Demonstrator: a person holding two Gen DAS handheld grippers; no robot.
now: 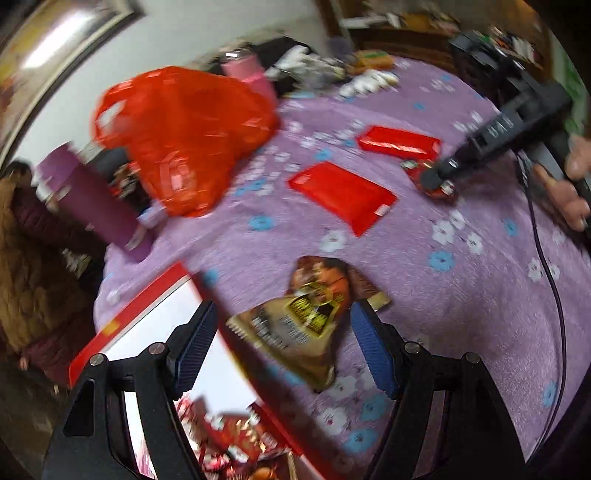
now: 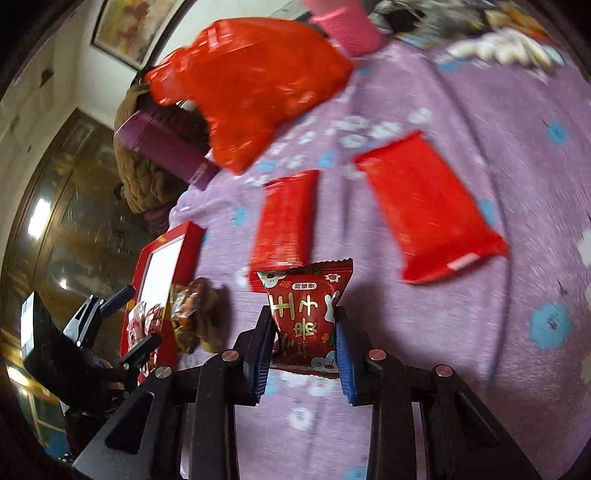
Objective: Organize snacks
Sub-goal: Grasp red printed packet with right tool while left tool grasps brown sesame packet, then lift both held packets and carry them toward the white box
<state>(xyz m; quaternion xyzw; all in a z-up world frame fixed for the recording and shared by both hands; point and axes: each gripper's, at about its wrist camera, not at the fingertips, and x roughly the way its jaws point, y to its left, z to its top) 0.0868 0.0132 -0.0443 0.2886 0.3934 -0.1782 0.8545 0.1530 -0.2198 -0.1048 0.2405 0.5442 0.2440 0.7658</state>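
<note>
- Two flat plain red foil snack packets (image 2: 286, 218) (image 2: 428, 206)
- One small red printed snack packet (image 2: 308, 314)
- One brown-and-gold snack bag (image 1: 306, 321)
- One crumpled red plastic bag (image 1: 184, 136)
- One red-rimmed box (image 1: 147, 306)
- Two hand-held grippers (image 1: 284, 345) (image 2: 301, 354)

We are looking at a surface (image 1: 461, 295) covered in a purple cloth with blue and white flowers. Behind it we are seeing a pale wall (image 1: 177, 33), and a framed picture (image 2: 136, 29) is hanging on it. A dark wooden cabinet (image 2: 74, 206) with glossy panels is standing to the left, and bright ceiling lights are reflecting in it. At the far end we are making out a dark wooden shelf (image 1: 413, 33) crowded with blurred clutter. A brown quilted coat (image 1: 33, 266) is lying beside the surface's left edge.
</note>
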